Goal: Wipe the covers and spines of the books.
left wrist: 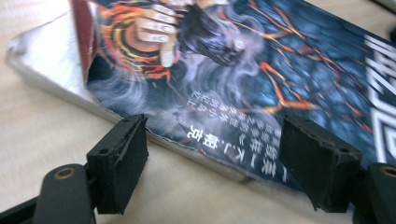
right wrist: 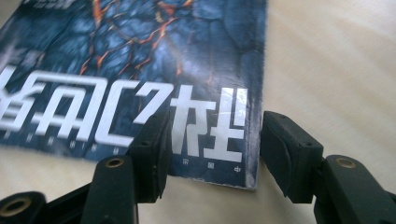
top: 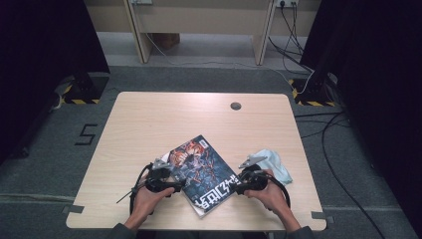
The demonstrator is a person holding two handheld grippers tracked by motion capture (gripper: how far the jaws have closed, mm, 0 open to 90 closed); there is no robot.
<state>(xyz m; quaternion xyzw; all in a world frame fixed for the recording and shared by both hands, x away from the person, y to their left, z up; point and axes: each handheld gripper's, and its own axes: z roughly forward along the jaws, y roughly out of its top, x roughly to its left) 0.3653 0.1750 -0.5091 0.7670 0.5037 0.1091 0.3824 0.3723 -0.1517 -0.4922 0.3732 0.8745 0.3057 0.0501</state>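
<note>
A paperback book point(top: 201, 172) with a dark blue and orange cover and large white characters lies flat and askew near the table's front edge. My left gripper point(top: 175, 186) is at its left side, and its pads point(left wrist: 123, 154) stand wide apart with the book's worn edge point(left wrist: 205, 149) between them, untouched. My right gripper point(top: 240, 185) is at the book's right corner. One of its pads point(right wrist: 152, 149) hovers over the cover point(right wrist: 140, 70), while the other is off the book over bare table. Neither grips the corner.
A crumpled light blue cloth point(top: 272, 162) lies on the wooden table point(top: 164, 114) just right of the right gripper. A round cable hole point(top: 236, 105) is at the back. Cables point(top: 333, 149) run over the grey floor to the right.
</note>
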